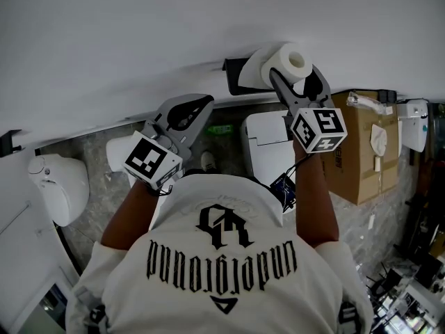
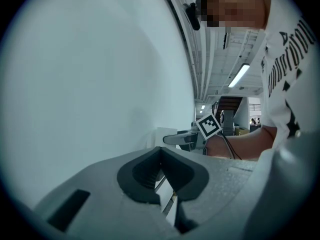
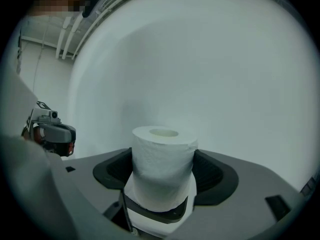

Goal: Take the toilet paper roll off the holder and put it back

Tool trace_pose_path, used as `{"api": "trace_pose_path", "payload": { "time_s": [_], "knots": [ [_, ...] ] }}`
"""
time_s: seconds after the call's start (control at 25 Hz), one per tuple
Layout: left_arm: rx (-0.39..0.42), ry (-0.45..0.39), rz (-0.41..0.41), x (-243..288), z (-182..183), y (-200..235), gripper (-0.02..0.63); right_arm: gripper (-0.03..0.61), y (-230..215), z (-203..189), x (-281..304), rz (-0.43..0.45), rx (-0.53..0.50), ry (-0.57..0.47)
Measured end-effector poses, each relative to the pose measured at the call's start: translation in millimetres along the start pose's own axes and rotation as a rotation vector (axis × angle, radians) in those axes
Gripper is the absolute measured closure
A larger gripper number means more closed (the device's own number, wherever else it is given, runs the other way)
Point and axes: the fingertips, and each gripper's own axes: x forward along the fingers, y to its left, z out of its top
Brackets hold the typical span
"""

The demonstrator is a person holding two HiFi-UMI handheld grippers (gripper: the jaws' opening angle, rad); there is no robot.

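Observation:
The white toilet paper roll [image 1: 288, 61] is up against the white wall, right beside the black-and-white holder [image 1: 241, 76]. My right gripper [image 1: 297, 82] is shut on the roll. In the right gripper view the roll [image 3: 164, 159] stands between the two dark pads [image 3: 212, 176], and a black curved part of the holder [image 3: 157, 213] shows just under it. I cannot tell whether the roll still sits on the holder. My left gripper [image 1: 201, 105] hangs lower and to the left, shut, with nothing in it. In its own view the left gripper [image 2: 161, 156] points along the bare wall.
A white toilet [image 1: 268, 145] stands below the holder, with a cardboard box [image 1: 361, 152] to its right. Another white fixture [image 1: 59, 186] is at the lower left. The wall [image 1: 139, 40] fills the top of the head view.

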Motion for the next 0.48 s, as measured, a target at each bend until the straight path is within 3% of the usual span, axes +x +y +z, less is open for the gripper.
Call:
{"api": "trace_pose_path", "payload": {
  "time_s": [0.48],
  "knots": [
    [0.019, -0.014, -0.005, -6.7, 4.4, -19.7, 0.6, 0.252, 18.3, 22.3, -26.9, 0.045, -0.025, -0.055]
  ]
}}
